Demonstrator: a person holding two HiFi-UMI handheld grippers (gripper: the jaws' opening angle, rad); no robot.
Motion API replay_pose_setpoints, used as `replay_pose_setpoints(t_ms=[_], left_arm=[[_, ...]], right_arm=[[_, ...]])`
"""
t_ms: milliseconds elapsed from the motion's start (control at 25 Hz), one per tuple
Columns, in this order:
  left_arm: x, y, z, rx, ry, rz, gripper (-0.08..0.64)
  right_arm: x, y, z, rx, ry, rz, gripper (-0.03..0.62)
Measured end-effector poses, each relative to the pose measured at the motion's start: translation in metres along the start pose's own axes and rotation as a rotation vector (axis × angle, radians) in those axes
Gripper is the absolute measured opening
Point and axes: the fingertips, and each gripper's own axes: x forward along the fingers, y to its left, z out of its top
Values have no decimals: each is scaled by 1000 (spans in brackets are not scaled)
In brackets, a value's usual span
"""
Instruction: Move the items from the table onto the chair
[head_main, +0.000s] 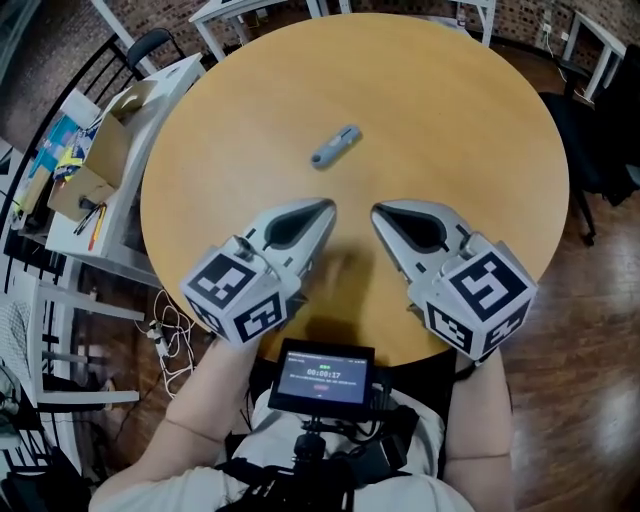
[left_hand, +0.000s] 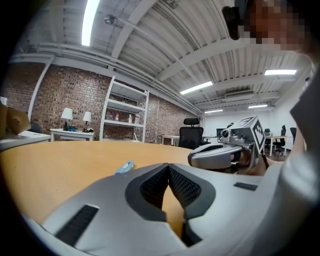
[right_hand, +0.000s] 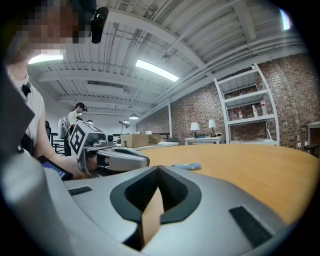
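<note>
The person's two forearms reach over the near edge of the round wooden worktop (head_main: 480, 120). The left hand-held gripper (head_main: 322, 210) and the right hand-held gripper (head_main: 382, 212) hover side by side just above it, pointing nearly level with their tips angled towards each other. Both have their jaws closed together on nothing. Farther out, past bare wood, a small blue-grey item (head_main: 335, 147) lies near the worktop's middle. A cardboard box (head_main: 95, 160) sits on a side table to the left.

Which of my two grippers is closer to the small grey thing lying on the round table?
The left gripper: its tip is closest to the near end of the grey item, while the right gripper has its tip farther off, to the side.
</note>
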Motion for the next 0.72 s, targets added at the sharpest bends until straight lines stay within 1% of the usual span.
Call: replay_pose_setpoints(t_ms=[120, 400, 480, 560, 600, 640, 720], left_arm=[[1, -3, -1, 4, 2, -24, 5], [1, -4, 1, 8, -2, -26, 5], [1, -4, 2, 9, -5, -19, 5], [0, -1, 4, 9, -11, 5, 5], [-1, 1, 5, 9, -13, 18, 11], [-1, 2, 5, 9, -14, 23, 45], [-1, 0, 4, 9, -12, 11, 49]], right_arm=[[0, 0, -1, 0, 0, 2, 2], [0, -1, 0, 2, 1, 1, 2], [-1, -1, 1, 2, 1, 3, 2], [-1, -1, 2, 2, 1, 3, 2], [-1, -1, 2, 2, 2, 3, 2], [-1, -1, 2, 2, 2, 3, 2], [-1, -1, 2, 1, 1, 3, 2]])
